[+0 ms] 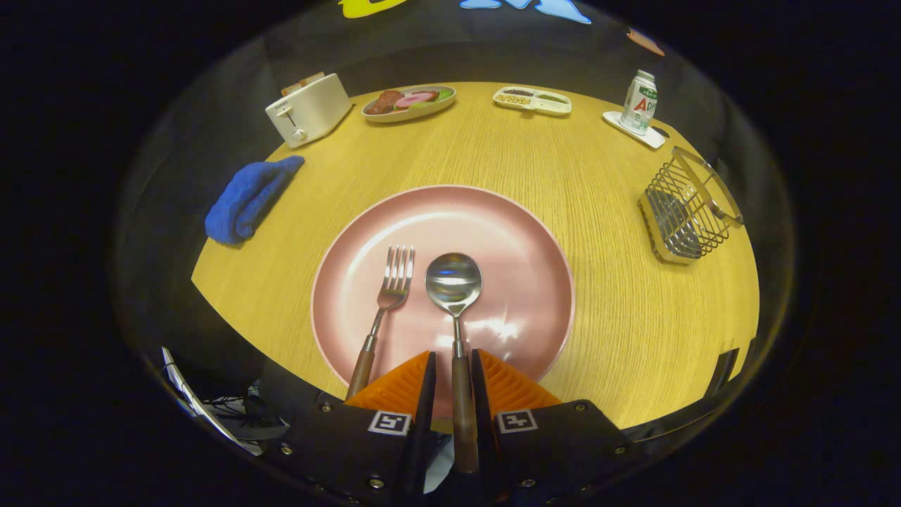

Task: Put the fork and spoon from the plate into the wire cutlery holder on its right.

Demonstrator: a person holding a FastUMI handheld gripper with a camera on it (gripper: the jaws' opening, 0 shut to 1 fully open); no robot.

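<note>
So the gripper is sitting with its orange fingers closed around the spoon by its wooden handle. The spoon's bowl is lying on the pink plate, with the fork lying just beside it on the left. The wire cutlery holder is standing well apart on the right of the wooden table.

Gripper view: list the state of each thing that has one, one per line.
gripper: shut on the spoon's handle
spoon: bowl up on the pink plate
fork: lying free on plate
wire cutlery holder: upright, holds no cutlery
toaster: toast sticking up
</note>
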